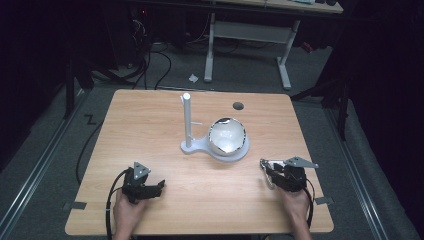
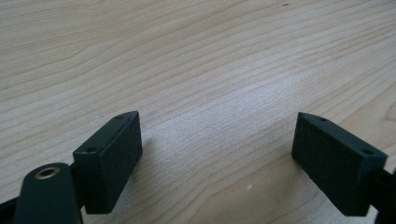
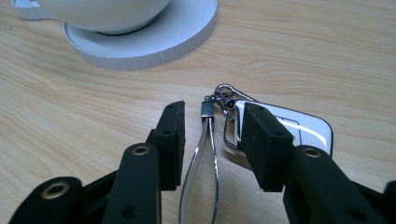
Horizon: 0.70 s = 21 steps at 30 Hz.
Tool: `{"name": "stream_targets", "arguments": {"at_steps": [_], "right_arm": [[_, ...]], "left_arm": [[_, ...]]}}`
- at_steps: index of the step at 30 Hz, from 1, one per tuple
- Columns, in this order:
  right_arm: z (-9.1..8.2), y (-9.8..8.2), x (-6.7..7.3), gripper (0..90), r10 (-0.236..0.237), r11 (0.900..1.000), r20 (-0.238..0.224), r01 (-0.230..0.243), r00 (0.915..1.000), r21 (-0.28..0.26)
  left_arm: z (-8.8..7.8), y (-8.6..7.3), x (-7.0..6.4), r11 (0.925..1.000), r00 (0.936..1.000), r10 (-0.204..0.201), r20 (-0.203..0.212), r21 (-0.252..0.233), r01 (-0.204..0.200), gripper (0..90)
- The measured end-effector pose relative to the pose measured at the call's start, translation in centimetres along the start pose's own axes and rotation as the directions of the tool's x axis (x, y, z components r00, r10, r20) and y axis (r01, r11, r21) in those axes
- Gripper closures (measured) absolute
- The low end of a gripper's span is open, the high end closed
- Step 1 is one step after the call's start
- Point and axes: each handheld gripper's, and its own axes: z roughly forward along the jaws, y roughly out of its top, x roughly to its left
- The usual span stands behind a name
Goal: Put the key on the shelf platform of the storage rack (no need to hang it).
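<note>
Right gripper view has the right gripper (image 3: 212, 140) spread, its jaws astride the thin loop (image 3: 204, 158) of a key fob (image 3: 299, 130) lying flat on the table (image 3: 93, 107), near the stand (image 3: 154, 44). The fob looks light, hard and glossy (likely slippery); its stiff loop seems the surest hold. On the stand, the bowl (image 1: 226, 135) looks empty. The left gripper (image 2: 217, 154) is spread over bare wood.

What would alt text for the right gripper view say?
The right gripper, jaws open, straddles a metal loop of a key fob lying on the table. Beyond sits a white bowl on a round white stand base.
</note>
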Motion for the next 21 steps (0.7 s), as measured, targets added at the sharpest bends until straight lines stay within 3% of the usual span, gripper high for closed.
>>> {"name": "stream_targets", "arguments": {"at_steps": [21], "right_arm": [[2.7,0.6,-0.2,66.9,-0.022,0.998,-0.012,0.023,0.9997,0.051]], "left_arm": [[0.0,0.0,0.0,1.0,1.0,0.0,0.0,0.0,0.0,16.5]]}}
